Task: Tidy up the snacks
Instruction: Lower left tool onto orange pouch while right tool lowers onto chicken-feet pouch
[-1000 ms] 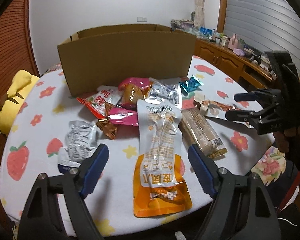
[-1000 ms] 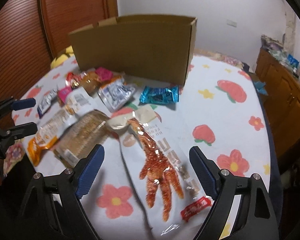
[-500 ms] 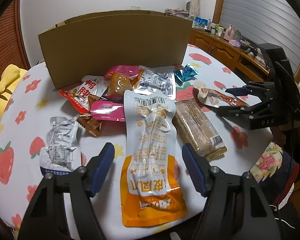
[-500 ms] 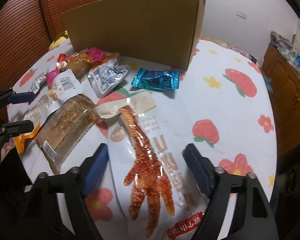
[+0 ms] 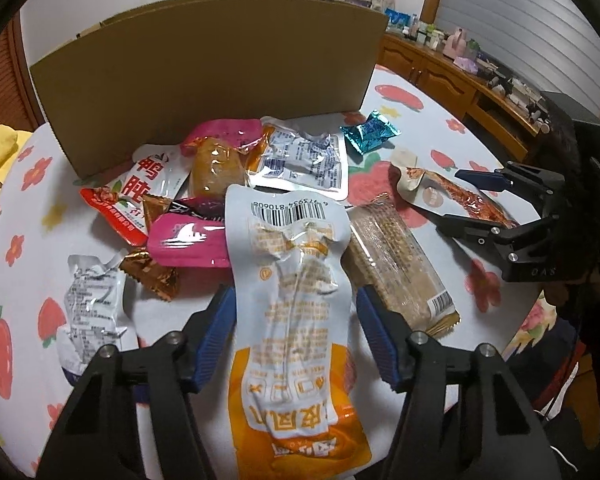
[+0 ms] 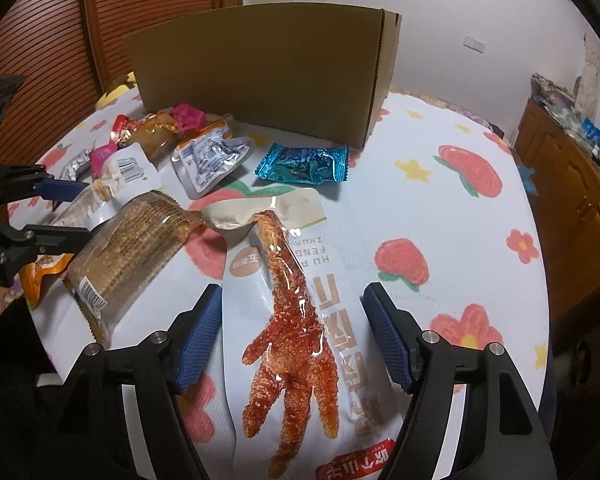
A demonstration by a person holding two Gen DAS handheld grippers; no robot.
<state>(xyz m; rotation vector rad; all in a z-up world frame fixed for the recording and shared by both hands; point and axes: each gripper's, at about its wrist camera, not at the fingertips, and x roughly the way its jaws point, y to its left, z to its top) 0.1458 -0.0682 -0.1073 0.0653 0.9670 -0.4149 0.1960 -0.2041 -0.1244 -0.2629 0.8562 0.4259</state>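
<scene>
A tall cardboard box [image 5: 208, 80] is seen standing at the back of the table [image 6: 460, 240], walling off the far side, and the snacks are heaped just in front of it: a red-and-white pouch [image 5: 128, 196], a pink pack [image 5: 188, 236], a silver sachet [image 5: 304, 160], a teal wrapper [image 6: 302, 164] lying apart near the box corner. A brown cracker pack [image 5: 396, 264] is wedged between the two long pouches. The left gripper [image 5: 294, 332] is being closed around the white-and-orange pouch [image 5: 296, 320], which lies flat between the blue pads, seemingly not yet pinched. A barcode with the digits 6 973934 810608 can be read at its far end, printing faded below. The right gripper [image 6: 292, 336] is held half open, straddling the chicken-foot pouch [image 6: 300, 320], pads clear of its edges. "HU P", "FENG" and "ZHUA" are made out beside a reddish clawed foot shown through a clear window.
</scene>
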